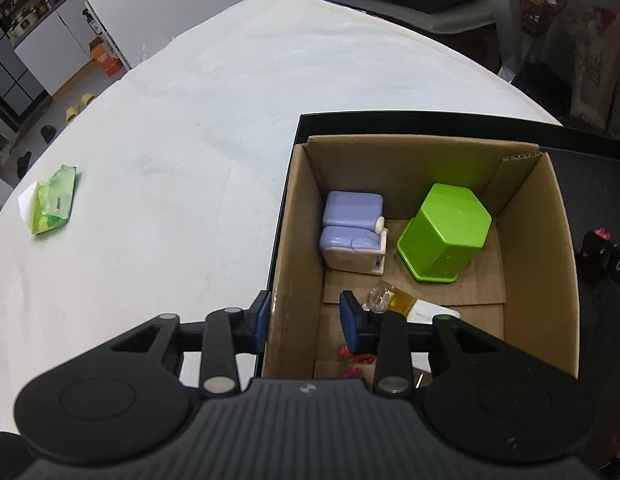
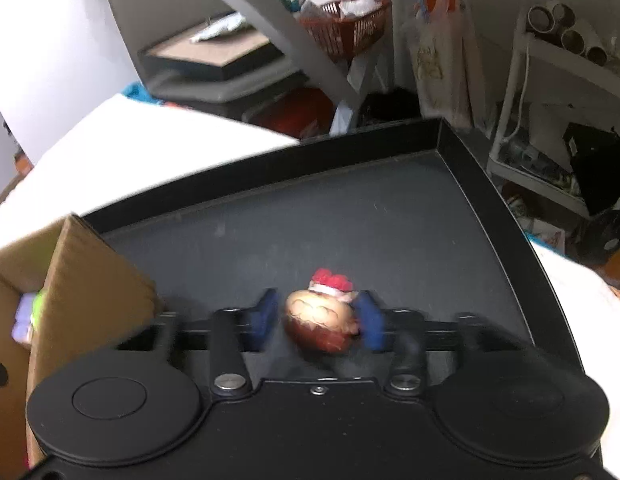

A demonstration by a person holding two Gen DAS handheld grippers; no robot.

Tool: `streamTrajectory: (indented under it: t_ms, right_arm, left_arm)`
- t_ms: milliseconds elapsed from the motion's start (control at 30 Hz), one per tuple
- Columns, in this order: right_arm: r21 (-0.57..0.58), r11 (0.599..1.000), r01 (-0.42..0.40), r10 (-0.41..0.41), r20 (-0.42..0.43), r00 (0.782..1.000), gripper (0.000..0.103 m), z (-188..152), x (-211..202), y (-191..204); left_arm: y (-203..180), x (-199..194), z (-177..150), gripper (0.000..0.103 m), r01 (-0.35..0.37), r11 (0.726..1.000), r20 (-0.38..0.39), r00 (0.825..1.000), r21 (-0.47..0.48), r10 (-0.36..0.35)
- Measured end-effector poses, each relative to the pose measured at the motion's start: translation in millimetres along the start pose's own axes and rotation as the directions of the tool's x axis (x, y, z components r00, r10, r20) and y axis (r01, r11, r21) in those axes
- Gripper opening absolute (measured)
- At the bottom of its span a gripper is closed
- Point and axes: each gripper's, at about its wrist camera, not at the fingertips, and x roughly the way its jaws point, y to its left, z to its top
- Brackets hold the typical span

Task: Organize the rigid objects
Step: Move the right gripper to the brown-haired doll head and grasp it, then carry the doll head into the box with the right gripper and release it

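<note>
Between right gripper [image 2: 318,322] pads: figurine [image 2: 322,322] on black tray [image 2: 390,216], pads closing in, contact blurred. Squeeze centred, lift straight, carry leftward to box [image 2: 90,280]. Left gripper [image 1: 306,322] clamps box wall [image 1: 288,272], steadying. Figurine details smeared; red bits under left gripper unidentifiable.

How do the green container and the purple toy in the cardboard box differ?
The green container is bright lime, hexagonal and tipped over with its base up; the purple toy is pale lilac with a white base, rounded, and sits upright. The green container looks bulkier and lies to the right; the purple toy sits nearer the left wall. Both rest inside the cardboard box.
</note>
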Motion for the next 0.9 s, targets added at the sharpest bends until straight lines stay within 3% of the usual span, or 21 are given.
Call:
streamTrajectory:
  t_ms: [67,267,900]
  right_arm:
    - [0.002,1.0,-0.008,0.008,0.009,1.0,0.031,0.6,-3.4,-1.5]
    - [0.046,0.999,-0.017,0.017,0.007,1.0,0.031,3.0,-6.3,-10.1]
    - [-0.004,1.0,-0.001,0.001,0.055,0.998,0.031,1.8,-30.8,-1.9]
  left_arm:
    - [-1.3,-2.3,-1.1,0.039,-0.001,1.0,0.003,1.0,-0.001,0.001]
    - [-2.2,-7.3,-2.1,0.04,0.004,1.0,0.018,1.0,-0.001,-0.004]
    - [25.4,-3.9,-5.8,0.04,0.092,0.995,0.023,0.996,-0.04,-0.091]
